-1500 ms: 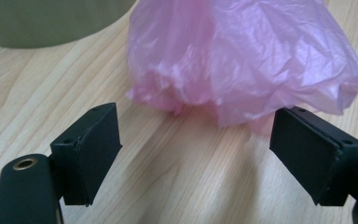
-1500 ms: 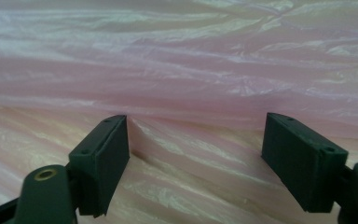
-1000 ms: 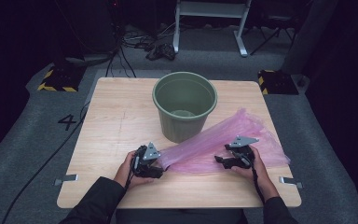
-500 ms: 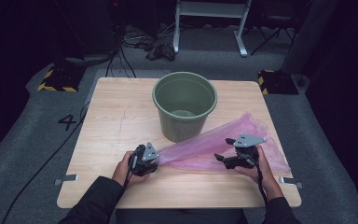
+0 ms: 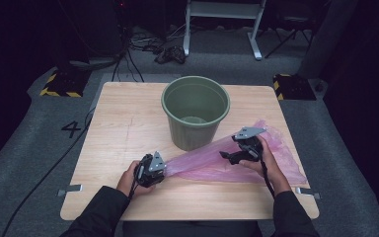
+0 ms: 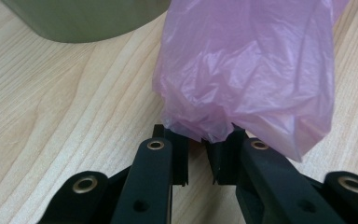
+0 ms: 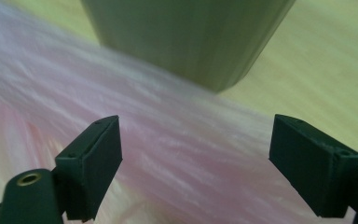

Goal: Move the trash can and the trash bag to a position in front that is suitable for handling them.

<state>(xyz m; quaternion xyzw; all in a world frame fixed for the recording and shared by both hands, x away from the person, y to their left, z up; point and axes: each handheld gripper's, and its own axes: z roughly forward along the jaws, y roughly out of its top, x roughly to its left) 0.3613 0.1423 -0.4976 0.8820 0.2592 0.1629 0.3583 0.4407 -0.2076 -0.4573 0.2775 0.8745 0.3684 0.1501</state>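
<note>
While the person's forearms come in from the near edge of the desk [image 5: 108, 123], the left claw [image 5: 164, 170] is clenched on the bunched end of the pink bag [image 5: 202, 163]; its jaws have just been closing, and the left gripper view shows the plastic pinched between them. The bag lies flat on the desk and stretches to the right and away. Above its middle, the right claw [image 5: 225, 156] is released, its jaws having just been opening, wide apart with no plastic between them. Behind the bag stands the green bucket [image 5: 195, 111], upright, touching the bag's far edge.
</note>
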